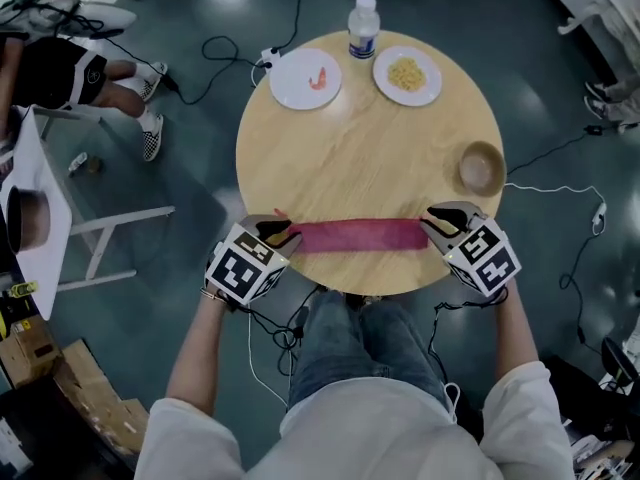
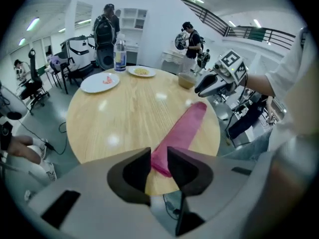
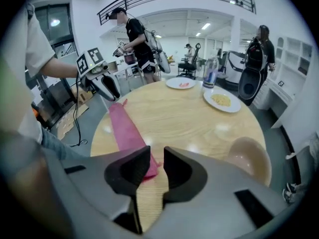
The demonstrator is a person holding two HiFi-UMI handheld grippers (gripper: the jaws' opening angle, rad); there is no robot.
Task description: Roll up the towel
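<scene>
Our left gripper [image 1: 283, 236] and right gripper [image 1: 433, 224], jaws narrowly parted, flank the rolled towel [image 1: 358, 236]; unclamped at the near table [image 1: 370, 148] edge, it may unroll.

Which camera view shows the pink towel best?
The head view: the whole towel shows end to end along the table's near edge. Both gripper views foreshorten it, its near end partly behind the left tongs or right tongs.
</scene>
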